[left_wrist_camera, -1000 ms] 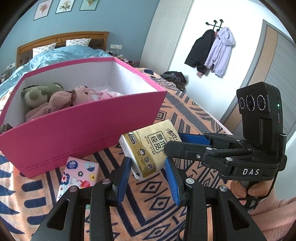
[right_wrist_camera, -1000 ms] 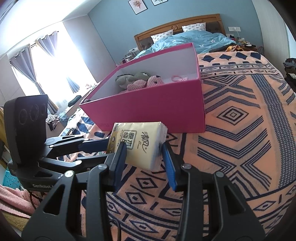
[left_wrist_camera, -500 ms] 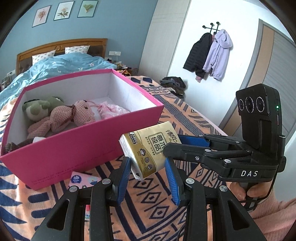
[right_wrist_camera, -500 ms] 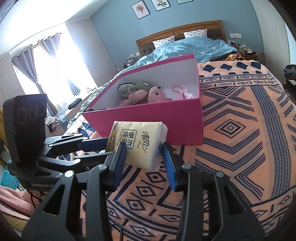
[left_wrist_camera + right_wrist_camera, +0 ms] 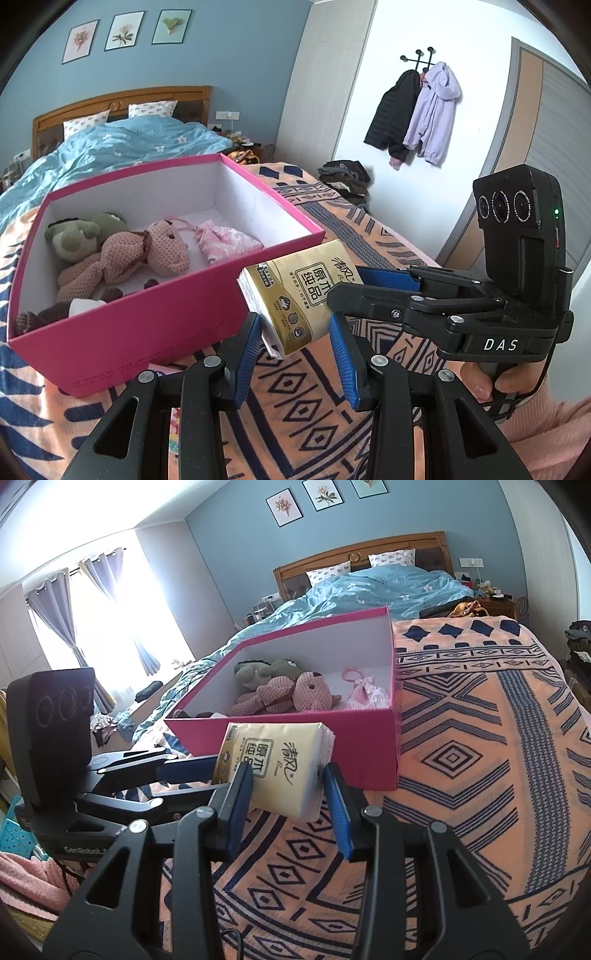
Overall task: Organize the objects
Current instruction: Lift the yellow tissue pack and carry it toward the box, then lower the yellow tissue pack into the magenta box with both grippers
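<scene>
A yellow tissue pack hangs in the air just in front of the pink box. My left gripper is shut on its near end. My right gripper is shut on it from the other side. Each gripper also shows in the other's view: the right gripper comes in from the right, the left gripper from the left. The open box holds a green plush, a pink knitted plush and a pink pouch.
The box stands on an orange patterned bedspread. A small floral packet peeks out by the box's near wall, under my left gripper. A blue duvet and headboard lie beyond. Jackets hang on the wall, and a hand holds the right gripper.
The box has dropped lower in both views and more of its inside shows. The floral packet is almost hidden under the left gripper. Both grippers keep their hold on the pack.
</scene>
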Available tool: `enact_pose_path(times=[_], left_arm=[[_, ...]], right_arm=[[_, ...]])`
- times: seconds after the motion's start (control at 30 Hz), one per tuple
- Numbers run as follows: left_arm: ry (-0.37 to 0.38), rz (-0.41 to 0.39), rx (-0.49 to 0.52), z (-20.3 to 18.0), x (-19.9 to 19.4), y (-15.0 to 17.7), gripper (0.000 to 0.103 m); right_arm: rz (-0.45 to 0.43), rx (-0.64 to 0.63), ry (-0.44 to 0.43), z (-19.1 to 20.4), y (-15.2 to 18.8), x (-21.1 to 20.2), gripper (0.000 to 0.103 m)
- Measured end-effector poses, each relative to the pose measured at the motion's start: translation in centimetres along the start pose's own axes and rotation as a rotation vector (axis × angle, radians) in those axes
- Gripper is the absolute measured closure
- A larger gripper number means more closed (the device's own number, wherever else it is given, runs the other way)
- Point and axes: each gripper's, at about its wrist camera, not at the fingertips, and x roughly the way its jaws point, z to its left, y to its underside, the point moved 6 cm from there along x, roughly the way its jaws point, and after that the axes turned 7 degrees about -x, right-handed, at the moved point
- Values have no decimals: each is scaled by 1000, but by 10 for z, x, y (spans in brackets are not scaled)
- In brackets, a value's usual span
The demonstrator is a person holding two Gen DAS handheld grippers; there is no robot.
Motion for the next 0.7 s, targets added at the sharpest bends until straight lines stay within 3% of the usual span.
enact_pose_path(times=[0.7], left_arm=[[-5, -31, -11, 9, 1, -21, 65]], right_arm=[[-37, -35, -3, 1, -23, -3, 60]])
